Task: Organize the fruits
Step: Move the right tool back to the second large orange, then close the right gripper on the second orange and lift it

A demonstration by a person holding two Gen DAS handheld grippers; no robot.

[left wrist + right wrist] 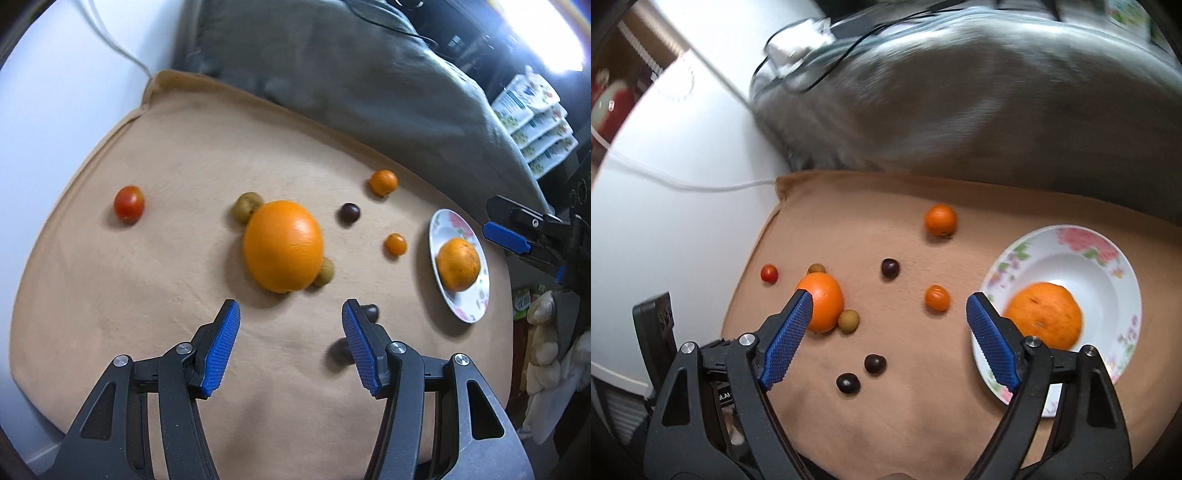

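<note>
On the tan cloth (pixel 110 295), loose fruit awaits sorting; one orange (pixel 1045 317) already sits in the floral plate (pixel 1108 266). Left gripper (pixel 291 314) hangs half-open and empty near the big orange (pixel 282 245). Right gripper (pixel 890 314) gapes wide, empty.

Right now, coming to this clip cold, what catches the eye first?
The big orange in the middle of the tan cloth, with small brownish fruits tucked against it. Next, the flowered plate at the cloth's right edge, holding a single orange. Small fruits lie scattered between, and both the left gripper and the right gripper hang open and empty above.
</note>
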